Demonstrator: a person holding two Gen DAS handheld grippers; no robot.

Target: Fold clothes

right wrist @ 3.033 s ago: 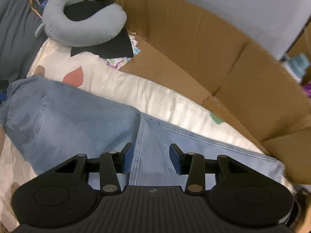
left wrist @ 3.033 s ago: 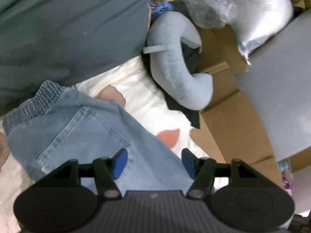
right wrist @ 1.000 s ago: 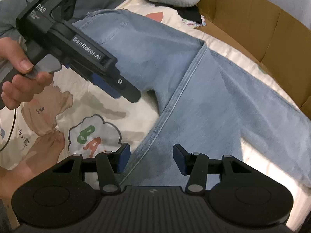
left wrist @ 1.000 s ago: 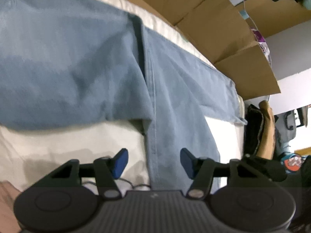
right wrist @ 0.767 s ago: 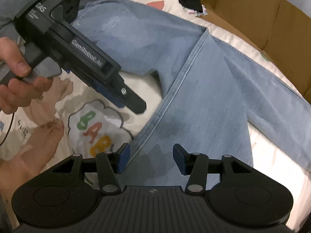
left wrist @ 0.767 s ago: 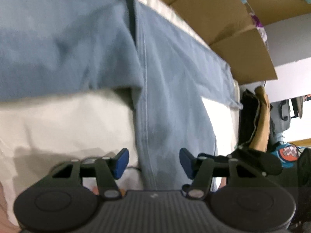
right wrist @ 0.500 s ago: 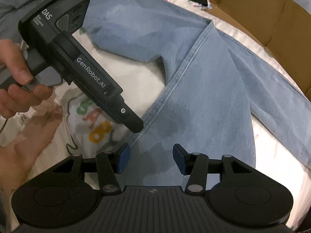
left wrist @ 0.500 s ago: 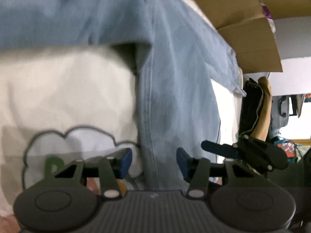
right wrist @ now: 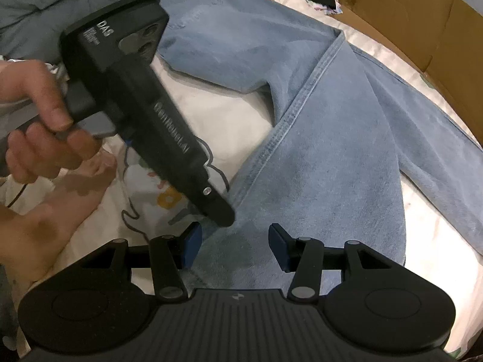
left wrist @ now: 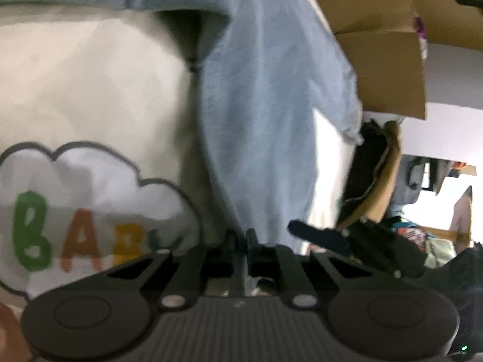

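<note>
Light blue jeans lie spread on a printed bedsheet, one leg running toward me, the other off to the right. My left gripper, held in a person's hand, points down at the seamed edge of the near leg. In the left wrist view its fingers are pressed together on the denim at that edge. My right gripper hovers open just below it over the same leg, with denim under the gap and its pads apart from the cloth.
The cream sheet carries a cloud print with coloured letters. Cardboard walls border the bed at the right. A grey duvet lies at the upper left. The person's bare skin rests on the sheet at the left.
The left gripper came down onto the edge of the near jeans leg and its jaws closed from wide apart onto the denim. The right gripper stayed open and hardly moved.
</note>
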